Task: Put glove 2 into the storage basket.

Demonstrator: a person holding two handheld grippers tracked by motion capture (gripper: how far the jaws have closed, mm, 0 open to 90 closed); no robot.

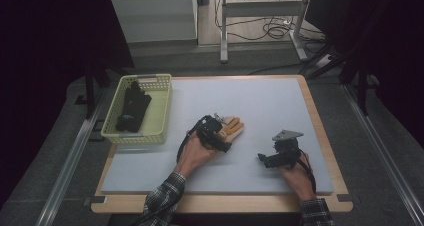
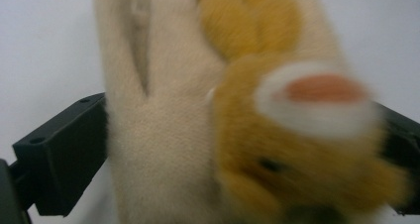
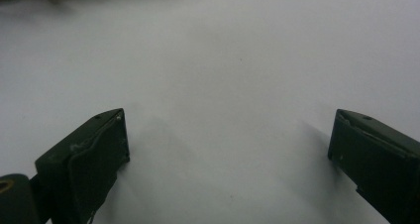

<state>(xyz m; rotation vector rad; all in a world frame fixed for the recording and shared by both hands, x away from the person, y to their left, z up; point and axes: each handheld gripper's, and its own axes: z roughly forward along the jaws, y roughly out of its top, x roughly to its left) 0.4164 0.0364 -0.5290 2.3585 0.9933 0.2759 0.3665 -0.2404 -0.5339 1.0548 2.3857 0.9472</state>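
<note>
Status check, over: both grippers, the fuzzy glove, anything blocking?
Left gripper jaws straddling the beige and orange fuzzy glove, grip unconfirmed. Right gripper open over bare white mat. Yellow plastic basket with black gloves far left; path clear.

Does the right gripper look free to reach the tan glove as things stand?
Probably yes: the right gripper stands open, with bare mat toward the tan glove, though the left gripper already straddles it.
</note>
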